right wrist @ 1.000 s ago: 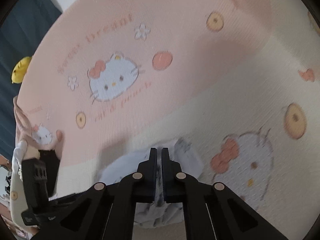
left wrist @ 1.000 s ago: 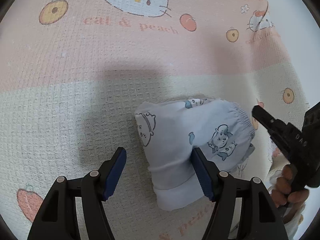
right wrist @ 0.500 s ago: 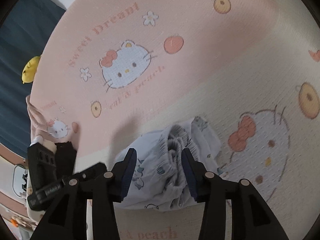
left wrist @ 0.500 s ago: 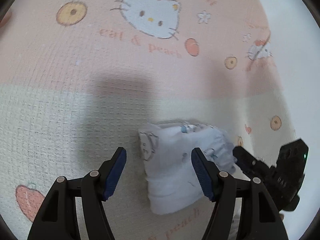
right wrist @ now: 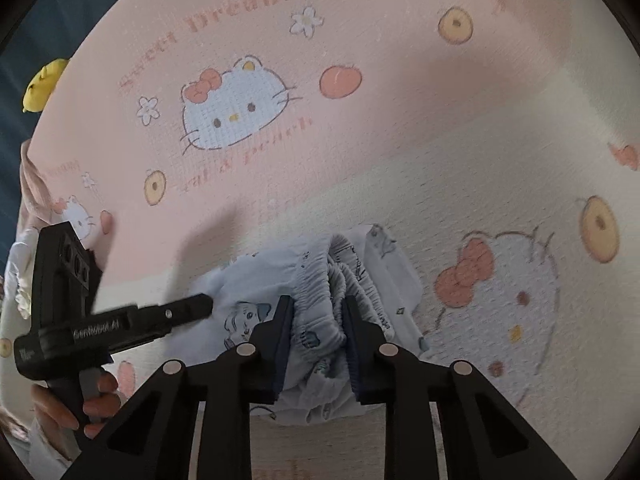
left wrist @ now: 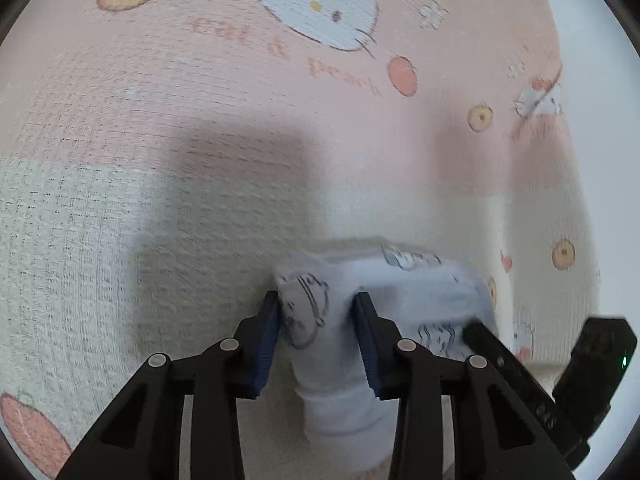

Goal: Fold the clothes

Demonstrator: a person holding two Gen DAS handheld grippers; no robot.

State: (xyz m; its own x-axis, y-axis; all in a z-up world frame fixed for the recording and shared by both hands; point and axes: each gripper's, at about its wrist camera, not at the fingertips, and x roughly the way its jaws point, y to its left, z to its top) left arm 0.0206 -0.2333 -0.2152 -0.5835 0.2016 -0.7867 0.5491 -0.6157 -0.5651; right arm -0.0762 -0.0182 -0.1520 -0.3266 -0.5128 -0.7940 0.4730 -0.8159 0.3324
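Note:
A small pale blue pair of shorts (left wrist: 404, 280) with cartoon prints lies folded into a bundle on the mat. My left gripper (left wrist: 316, 320) has its blue pads pressed on the bundle's left end, and the cloth is pinched narrow between them. Seen from the right wrist, the shorts (right wrist: 248, 284) show their gathered elastic waistband. My right gripper (right wrist: 318, 320) is shut on that waistband part. Each gripper shows in the other's view: the right one (left wrist: 504, 356) at the bundle's right side, the left one (right wrist: 176, 312) at its left side.
The shorts rest on a pink and cream Hello Kitty mat (left wrist: 180, 128). A hand (right wrist: 88, 404) holds the left gripper's handle. A yellow plush toy (right wrist: 40, 84) sits beyond the mat's far left edge against a dark blue backdrop (right wrist: 20, 148). White floor (left wrist: 596, 140) borders the mat.
The right gripper opened from shut on the cloth, then narrowed onto the waistband. The left gripper moved in and shut on the bundle's left end.

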